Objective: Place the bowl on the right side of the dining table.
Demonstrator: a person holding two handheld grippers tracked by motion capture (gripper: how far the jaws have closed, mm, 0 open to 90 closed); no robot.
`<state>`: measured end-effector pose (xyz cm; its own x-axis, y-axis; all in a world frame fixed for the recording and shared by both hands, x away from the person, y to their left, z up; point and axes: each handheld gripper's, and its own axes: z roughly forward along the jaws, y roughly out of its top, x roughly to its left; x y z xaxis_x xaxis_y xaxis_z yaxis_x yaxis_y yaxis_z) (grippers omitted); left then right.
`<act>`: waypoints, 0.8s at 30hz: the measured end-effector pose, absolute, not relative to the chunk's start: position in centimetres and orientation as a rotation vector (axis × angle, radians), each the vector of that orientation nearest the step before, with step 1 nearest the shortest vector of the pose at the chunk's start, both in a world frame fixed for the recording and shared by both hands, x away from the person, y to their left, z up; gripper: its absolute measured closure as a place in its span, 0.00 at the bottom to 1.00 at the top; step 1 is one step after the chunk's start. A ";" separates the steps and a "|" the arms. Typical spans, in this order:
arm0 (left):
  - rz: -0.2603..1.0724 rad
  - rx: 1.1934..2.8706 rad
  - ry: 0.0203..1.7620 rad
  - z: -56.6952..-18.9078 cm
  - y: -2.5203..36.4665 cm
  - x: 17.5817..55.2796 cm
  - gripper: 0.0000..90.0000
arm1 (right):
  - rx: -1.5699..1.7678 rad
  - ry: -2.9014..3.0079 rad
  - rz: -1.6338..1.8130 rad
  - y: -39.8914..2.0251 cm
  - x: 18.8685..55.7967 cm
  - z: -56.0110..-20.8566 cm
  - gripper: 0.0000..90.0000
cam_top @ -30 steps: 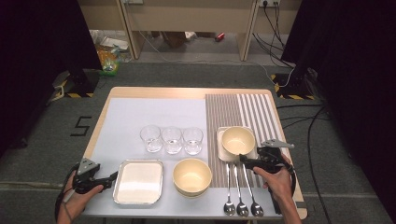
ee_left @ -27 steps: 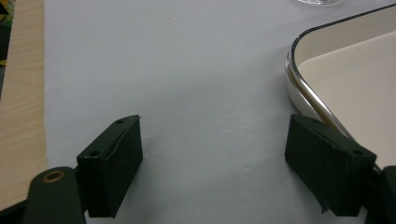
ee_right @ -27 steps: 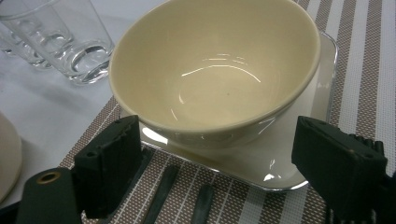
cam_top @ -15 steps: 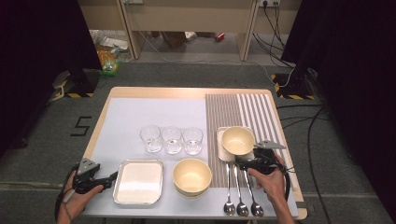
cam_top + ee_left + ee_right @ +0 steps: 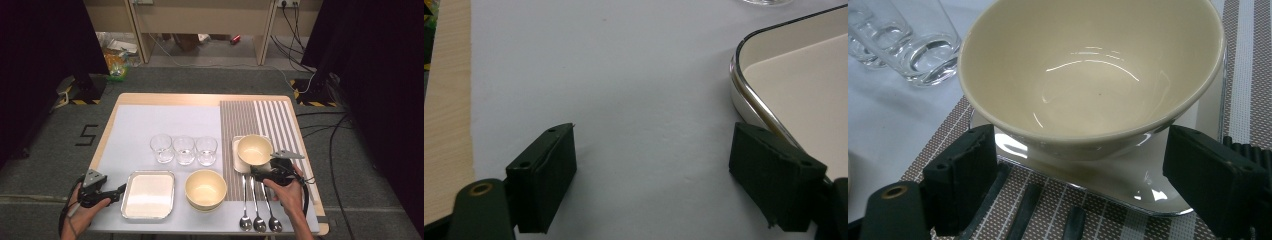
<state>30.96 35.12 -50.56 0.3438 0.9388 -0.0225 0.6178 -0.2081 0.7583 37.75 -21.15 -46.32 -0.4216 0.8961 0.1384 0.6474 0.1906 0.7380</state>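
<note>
Right gripper [image 5: 261, 173] (jaws apart) faces upright cream bowl [image 5: 254, 149], mouth up.

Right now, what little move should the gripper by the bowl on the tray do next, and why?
Probably ease the right gripper forward a little, then close. Its jaws stand open on either side of the bowl without gripping it yet; the bowl sits on a small tray, so a short advance should bring the near rim between them.
</note>
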 end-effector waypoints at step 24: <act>0.599 1.924 1.359 -50.6 35.1 31.0 0.20 | 1.435 2.165 1.065 -23.1 35.7 -45.6 0.31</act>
<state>30.96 35.11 -50.57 0.3435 0.9389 -0.0220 0.6173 -0.2081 0.7587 35.72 -23.13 -45.61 -0.4368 0.8910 0.1239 0.6421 0.2124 0.7366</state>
